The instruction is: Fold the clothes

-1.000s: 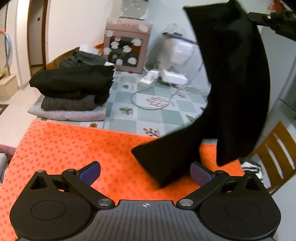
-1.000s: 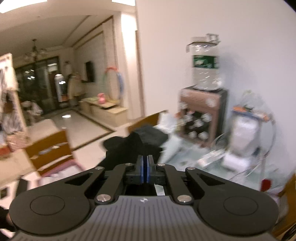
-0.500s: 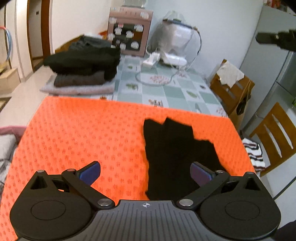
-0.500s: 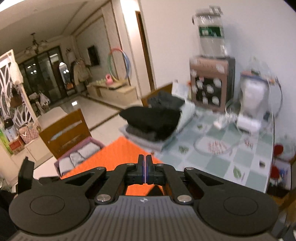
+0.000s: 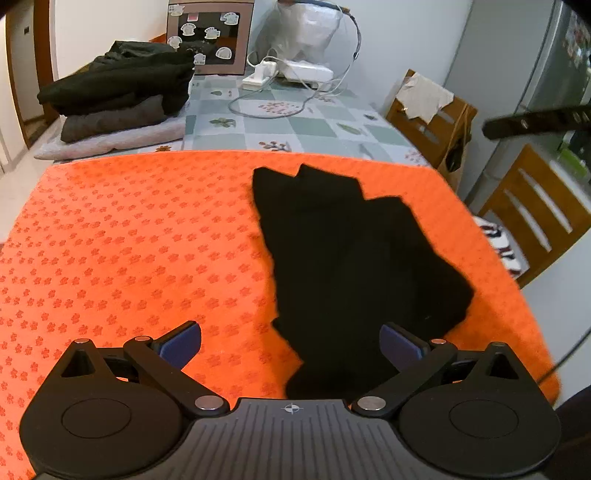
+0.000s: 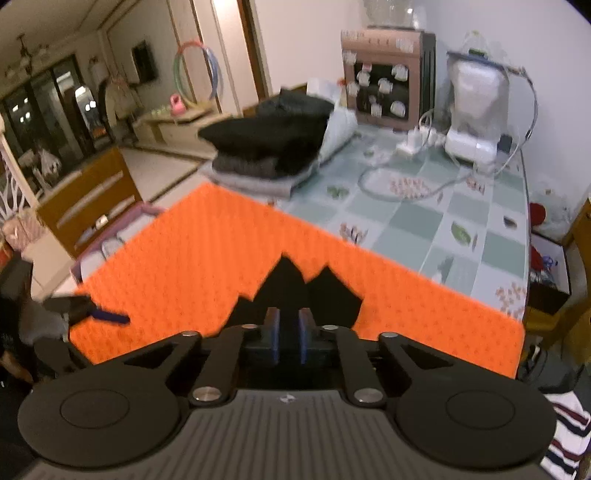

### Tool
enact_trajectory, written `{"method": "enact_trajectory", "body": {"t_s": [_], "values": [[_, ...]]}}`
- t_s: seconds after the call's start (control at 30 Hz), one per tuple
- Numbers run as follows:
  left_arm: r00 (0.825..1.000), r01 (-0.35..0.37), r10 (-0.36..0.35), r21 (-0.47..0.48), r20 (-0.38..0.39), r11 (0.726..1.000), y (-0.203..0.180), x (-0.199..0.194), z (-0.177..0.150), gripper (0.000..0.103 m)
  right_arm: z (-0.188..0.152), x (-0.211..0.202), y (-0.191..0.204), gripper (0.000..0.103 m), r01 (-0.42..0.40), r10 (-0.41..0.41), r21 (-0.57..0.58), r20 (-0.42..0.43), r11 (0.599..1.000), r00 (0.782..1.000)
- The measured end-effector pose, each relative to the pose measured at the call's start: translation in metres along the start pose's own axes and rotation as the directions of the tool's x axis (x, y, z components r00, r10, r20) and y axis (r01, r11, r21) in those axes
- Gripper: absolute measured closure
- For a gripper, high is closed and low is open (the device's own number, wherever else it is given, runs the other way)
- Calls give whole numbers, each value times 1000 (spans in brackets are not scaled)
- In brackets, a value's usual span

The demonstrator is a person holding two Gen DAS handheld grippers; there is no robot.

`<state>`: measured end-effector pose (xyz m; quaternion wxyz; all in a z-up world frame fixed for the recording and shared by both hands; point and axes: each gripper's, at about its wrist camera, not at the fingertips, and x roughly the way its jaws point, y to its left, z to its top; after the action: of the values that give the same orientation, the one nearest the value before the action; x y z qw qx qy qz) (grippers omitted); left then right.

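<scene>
A black garment (image 5: pixel 354 258) lies crumpled on the right half of the orange mat (image 5: pixel 129 240). My left gripper (image 5: pixel 290 343) is wide open and empty, hovering over the garment's near end. The right gripper shows in the left wrist view as a dark bar (image 5: pixel 535 120) at the far right. In the right wrist view the garment (image 6: pixel 295 291) lies just past my right gripper (image 6: pixel 288 332), whose jaws stand slightly apart with nothing between them. The left gripper's blue pad (image 6: pixel 107 316) shows at the left there.
A stack of folded dark clothes (image 5: pixel 114 92) sits on a grey cloth at the table's far left. A power strip and cables (image 5: pixel 266 74) and a white appliance (image 5: pixel 306 33) stand at the back. Wooden chairs (image 5: pixel 532 214) stand right of the table.
The garment, held up by my right gripper a second ago, now lies dropped on the mat. My right gripper has let go, opened slightly and tilted down toward the table.
</scene>
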<state>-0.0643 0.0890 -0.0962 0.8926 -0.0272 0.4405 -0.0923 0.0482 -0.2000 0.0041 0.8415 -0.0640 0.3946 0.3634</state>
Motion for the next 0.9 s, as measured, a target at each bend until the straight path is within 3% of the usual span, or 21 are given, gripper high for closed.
{"method": "enact_trajectory", "body": {"t_s": [0.13, 0.5, 0.73, 0.9], "values": [[1000, -27, 27, 18, -3, 999, 5, -1, -7, 1, -26, 17, 19, 76, -6, 6, -18, -26, 1000, 1000], [996, -92, 93, 49, -14, 995, 20, -10, -28, 0, -68, 73, 93, 39, -77, 67, -123, -87, 989, 994], [990, -140, 140, 2, -34, 990, 34, -27, -45, 0, -80, 107, 134, 35, -118, 96, -192, -123, 974, 988], [985, -169, 168, -26, -42, 985, 43, -37, -53, 0, -90, 135, 156, 25, -52, 9, -274, -156, 960, 988]]}}
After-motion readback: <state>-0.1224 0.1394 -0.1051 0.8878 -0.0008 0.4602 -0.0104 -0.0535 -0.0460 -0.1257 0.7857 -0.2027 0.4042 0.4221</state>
